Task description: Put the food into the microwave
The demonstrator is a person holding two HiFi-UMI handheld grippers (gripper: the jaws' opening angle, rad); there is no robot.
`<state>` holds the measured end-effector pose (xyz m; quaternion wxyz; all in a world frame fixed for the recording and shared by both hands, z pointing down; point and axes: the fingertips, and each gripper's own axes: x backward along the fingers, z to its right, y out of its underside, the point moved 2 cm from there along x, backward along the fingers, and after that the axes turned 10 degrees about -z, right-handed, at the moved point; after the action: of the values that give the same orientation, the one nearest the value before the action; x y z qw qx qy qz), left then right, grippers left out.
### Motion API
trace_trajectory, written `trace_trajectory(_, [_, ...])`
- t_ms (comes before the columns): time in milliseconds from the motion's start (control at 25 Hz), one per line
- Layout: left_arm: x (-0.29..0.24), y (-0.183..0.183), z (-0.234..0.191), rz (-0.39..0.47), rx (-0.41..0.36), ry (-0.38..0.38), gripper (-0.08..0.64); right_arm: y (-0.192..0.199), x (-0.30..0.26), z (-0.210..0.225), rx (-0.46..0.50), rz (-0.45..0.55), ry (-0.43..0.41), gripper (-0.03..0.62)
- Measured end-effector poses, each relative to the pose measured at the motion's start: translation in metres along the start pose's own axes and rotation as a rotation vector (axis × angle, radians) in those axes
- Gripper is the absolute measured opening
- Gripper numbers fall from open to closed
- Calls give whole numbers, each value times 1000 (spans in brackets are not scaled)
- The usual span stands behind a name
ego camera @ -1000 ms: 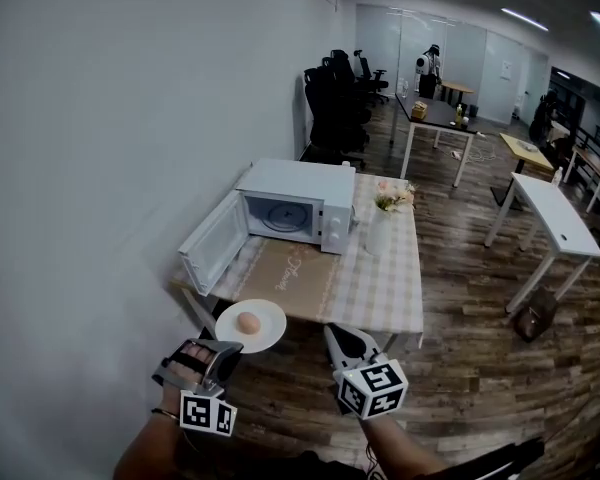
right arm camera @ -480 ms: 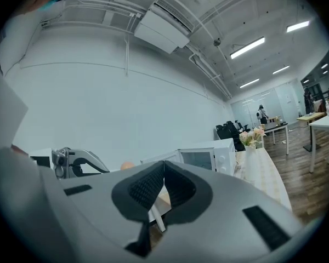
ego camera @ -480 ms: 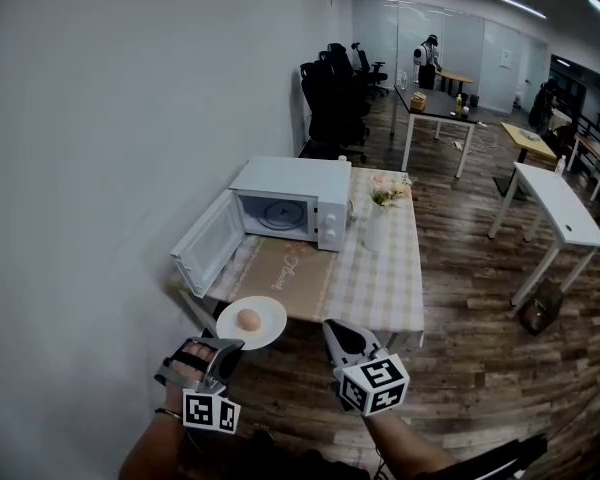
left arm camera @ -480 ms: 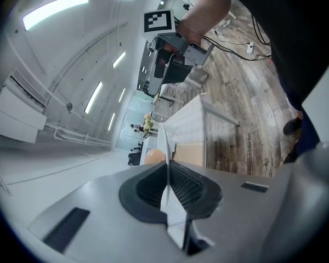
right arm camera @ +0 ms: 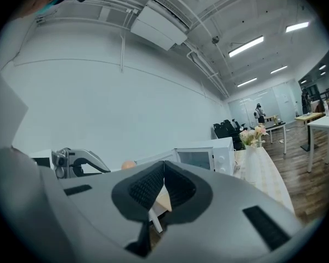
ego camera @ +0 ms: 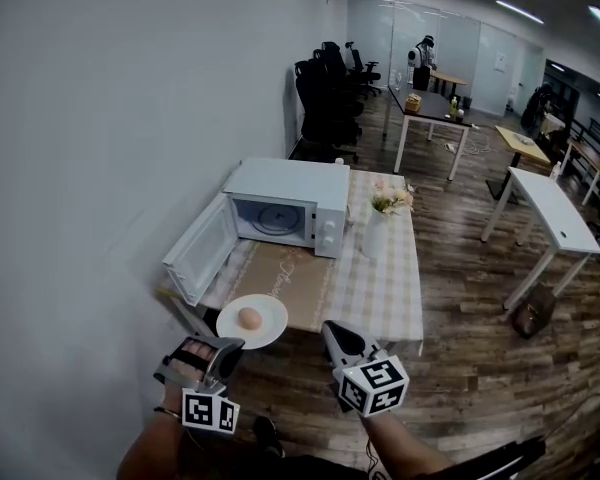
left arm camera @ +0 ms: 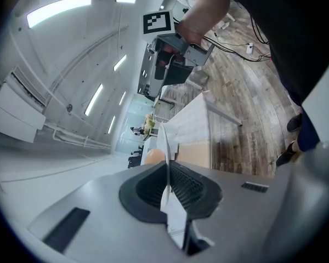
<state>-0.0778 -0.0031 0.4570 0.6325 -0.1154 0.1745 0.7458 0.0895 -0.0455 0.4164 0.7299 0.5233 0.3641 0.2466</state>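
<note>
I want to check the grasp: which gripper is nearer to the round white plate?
Left. The left gripper is shut on the round white plate at its near rim; the right gripper hangs apart, to its right.

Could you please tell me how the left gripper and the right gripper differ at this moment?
The left gripper is shut on the rim of the white plate, which carries a round tan food item; the right gripper is shut on nothing. The left gripper is nearer the open door of the microwave; the right gripper faces the middle of the table. Both are held short of the table, pointing toward it.
</note>
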Motion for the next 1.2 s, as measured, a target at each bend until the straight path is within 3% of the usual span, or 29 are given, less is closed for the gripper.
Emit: trace_trajectory(1200, [-121,84,-55,110,26,35,21,-45,-128,29,-34,-21,98,9])
